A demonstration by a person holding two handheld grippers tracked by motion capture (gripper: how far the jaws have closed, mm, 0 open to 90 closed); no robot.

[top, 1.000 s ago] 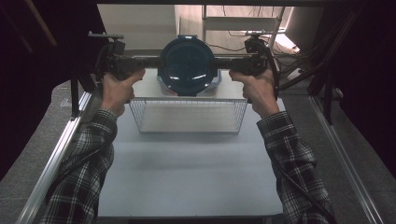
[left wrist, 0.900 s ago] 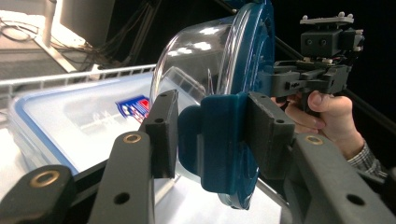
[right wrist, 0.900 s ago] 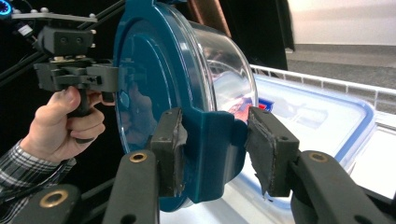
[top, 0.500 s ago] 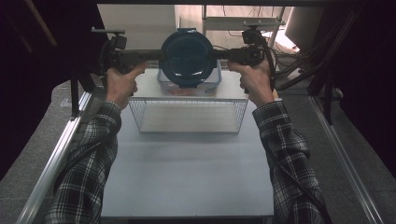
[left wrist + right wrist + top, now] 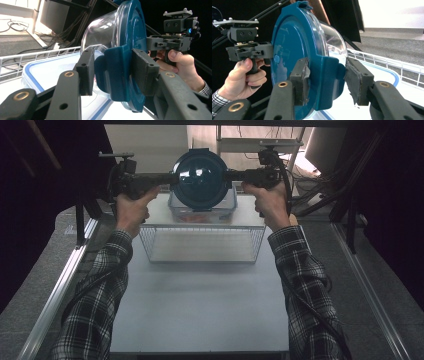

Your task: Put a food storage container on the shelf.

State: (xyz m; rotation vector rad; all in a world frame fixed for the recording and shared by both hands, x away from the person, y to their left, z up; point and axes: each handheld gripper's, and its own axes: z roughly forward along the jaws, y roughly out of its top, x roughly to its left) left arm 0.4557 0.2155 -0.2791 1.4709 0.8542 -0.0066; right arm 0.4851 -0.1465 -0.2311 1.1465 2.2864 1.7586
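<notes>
1. Two hand-held grippers gripping one round glass bowl with a dark blue lid [image 5: 200,178], held up on edge above the far end of the desk [image 5: 200,310].
2. Left hand-held gripper [image 5: 167,179] clamped on a blue latch tab at the lid's left rim; seen up close in the left gripper view [image 5: 113,72], pads pressing the tab from both sides.
3. Right hand-held gripper [image 5: 234,176] clamped on the opposite latch tab; seen up close in the right gripper view [image 5: 325,80], one pad on the lid side, the other on the bowl side.
4. Lid facing the person, clear bowl bulging away.
5. Directly under the bowl: a clear rectangular container with a blue rim [image 5: 202,212].
6. Nearer the person, just beside that container: a white wire basket [image 5: 202,245].
7. Plaid sleeves on both forearms.
</notes>
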